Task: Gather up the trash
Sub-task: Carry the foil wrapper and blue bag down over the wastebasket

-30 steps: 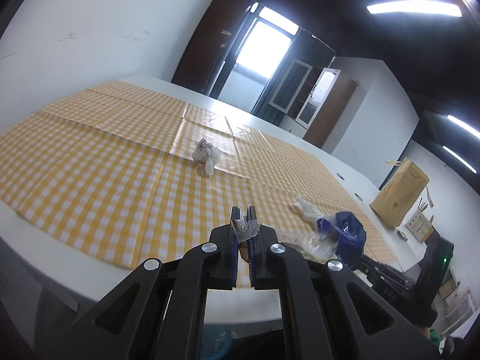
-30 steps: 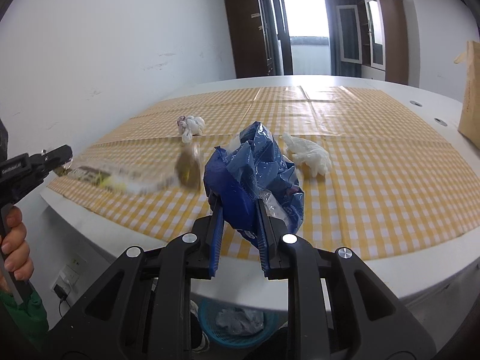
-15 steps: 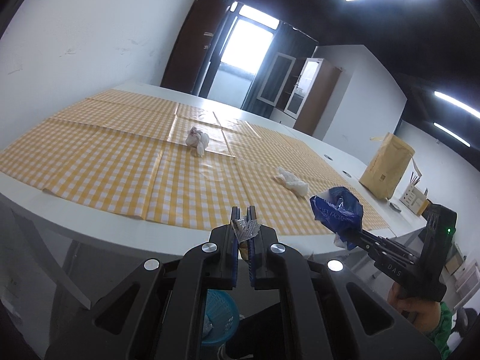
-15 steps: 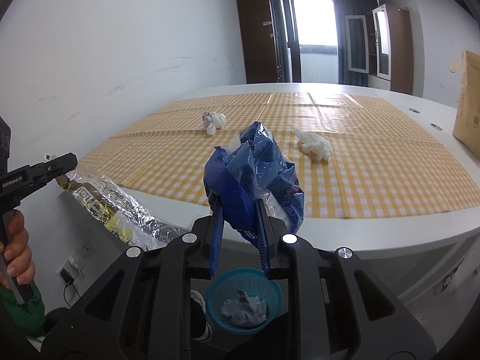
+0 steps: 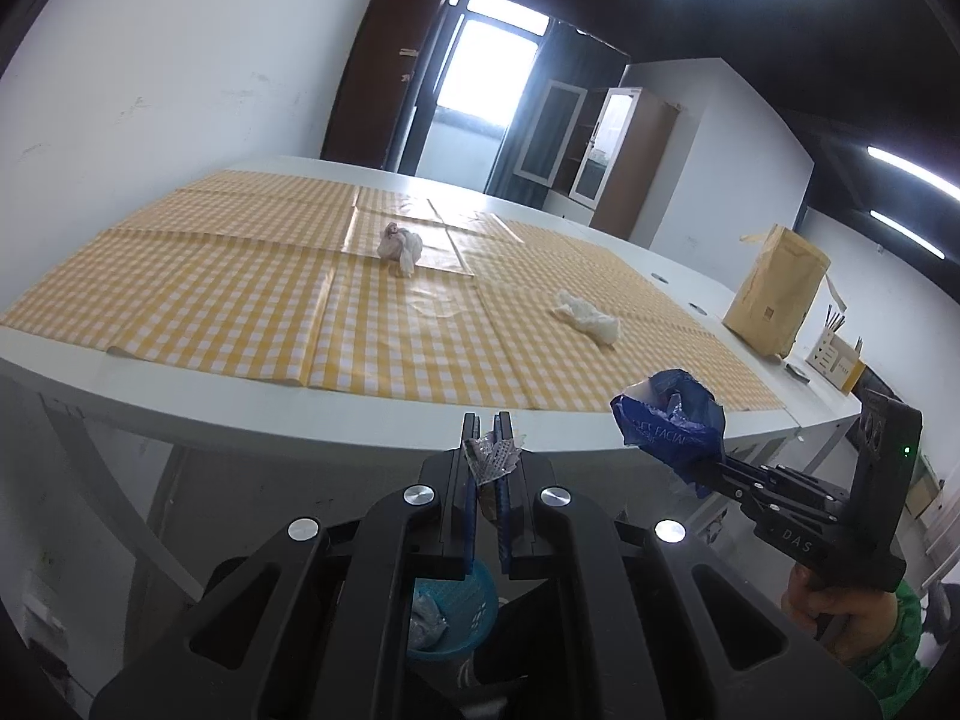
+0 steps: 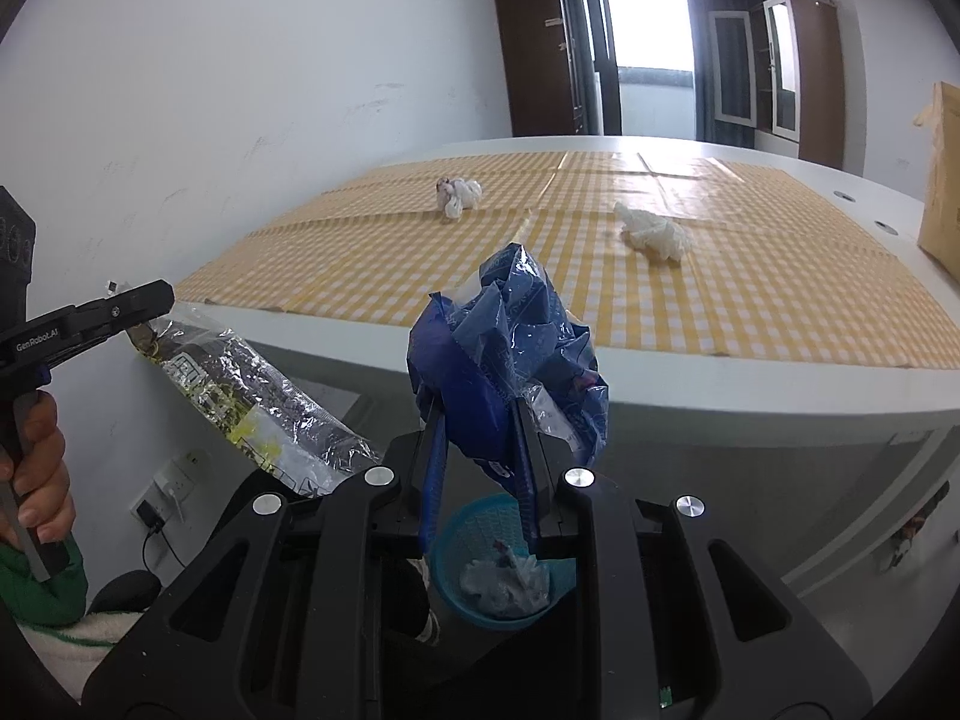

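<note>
My left gripper (image 5: 487,427) is shut on a silvery clear plastic wrapper (image 5: 492,461); in the right wrist view the wrapper (image 6: 252,408) hangs down from the left gripper (image 6: 153,300). My right gripper (image 6: 477,414) is shut on a crumpled blue plastic bag (image 6: 510,360), also seen in the left wrist view (image 5: 669,423). Both are held off the table's front edge, above a blue basket (image 6: 474,531) on the floor holding crumpled tissue. Two crumpled white tissues (image 5: 401,245) (image 5: 588,318) lie on the yellow checked tablecloth (image 5: 240,300).
The white table (image 5: 300,408) runs across in front of me. A brown paper bag (image 5: 777,294) and a small box with pens (image 5: 837,357) stand at its right end. A wall socket with a cable (image 6: 159,495) is low on the left wall.
Both grippers have pulled back from the table and dropped lower with their trash. The table edge is now farther off and the blue basket shows below both grippers.
</note>
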`<state>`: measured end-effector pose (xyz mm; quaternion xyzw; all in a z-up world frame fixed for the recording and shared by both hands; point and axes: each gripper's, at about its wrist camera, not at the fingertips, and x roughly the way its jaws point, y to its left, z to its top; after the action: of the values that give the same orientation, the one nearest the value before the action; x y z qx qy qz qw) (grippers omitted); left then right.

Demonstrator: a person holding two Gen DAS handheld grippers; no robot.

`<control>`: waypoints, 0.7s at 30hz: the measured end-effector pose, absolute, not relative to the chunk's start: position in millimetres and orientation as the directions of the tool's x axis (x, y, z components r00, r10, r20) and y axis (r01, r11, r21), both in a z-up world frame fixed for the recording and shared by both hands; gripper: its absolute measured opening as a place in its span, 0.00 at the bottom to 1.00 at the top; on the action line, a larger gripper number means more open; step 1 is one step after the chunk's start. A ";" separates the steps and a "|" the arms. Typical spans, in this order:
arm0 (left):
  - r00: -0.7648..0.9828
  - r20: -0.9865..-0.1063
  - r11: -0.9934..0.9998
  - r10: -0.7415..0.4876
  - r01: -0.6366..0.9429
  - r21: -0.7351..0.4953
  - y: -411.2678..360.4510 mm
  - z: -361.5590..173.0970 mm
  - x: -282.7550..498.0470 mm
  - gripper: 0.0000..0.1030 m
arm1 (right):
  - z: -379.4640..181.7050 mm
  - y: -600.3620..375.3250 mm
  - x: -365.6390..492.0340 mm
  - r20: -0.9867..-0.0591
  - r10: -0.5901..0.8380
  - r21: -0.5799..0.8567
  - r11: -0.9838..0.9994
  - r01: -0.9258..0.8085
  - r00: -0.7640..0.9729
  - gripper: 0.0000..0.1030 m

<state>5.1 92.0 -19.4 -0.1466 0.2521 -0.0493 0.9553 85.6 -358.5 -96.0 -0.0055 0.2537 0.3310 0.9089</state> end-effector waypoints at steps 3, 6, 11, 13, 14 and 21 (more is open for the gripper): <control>0.868 -0.475 0.961 -0.141 0.005 -0.276 91.2 -24.3 0.3 0.04 | -109.4 -352.5 75.3 -0.497 0.600 0.154 0.772 -0.617 0.626 0.19; 0.857 -0.495 0.961 -0.144 0.001 -0.277 91.1 -33.2 -2.5 0.04 | -124.2 -348.3 65.2 -0.522 0.606 0.158 0.760 -0.630 0.600 0.19; 0.833 -0.541 0.977 -0.112 -0.008 -0.214 82.3 -57.5 -3.0 0.04 | -145.0 -347.2 57.7 -0.565 0.590 0.146 0.759 -0.634 0.576 0.19; 0.817 -0.567 0.980 -0.107 -0.009 -0.198 80.1 -71.0 0.1 0.04 | -156.1 -346.8 59.3 -0.588 0.582 0.148 0.761 -0.632 0.562 0.19; 0.805 -0.583 0.980 -0.109 -0.012 -0.200 79.5 -79.5 3.3 0.04 | -160.3 -346.4 60.4 -0.595 0.579 0.151 0.761 -0.631 0.557 0.19; 0.747 -0.657 0.983 -0.106 -0.022 -0.185 77.2 -124.9 25.1 0.04 | -202.9 -335.3 77.3 -0.661 0.559 0.174 0.763 -0.623 0.500 0.19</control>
<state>25.1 77.2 -124.9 -0.0907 0.3551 -0.0226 0.9301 77.3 -335.3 -202.9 -0.0438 0.3650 0.3417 0.8649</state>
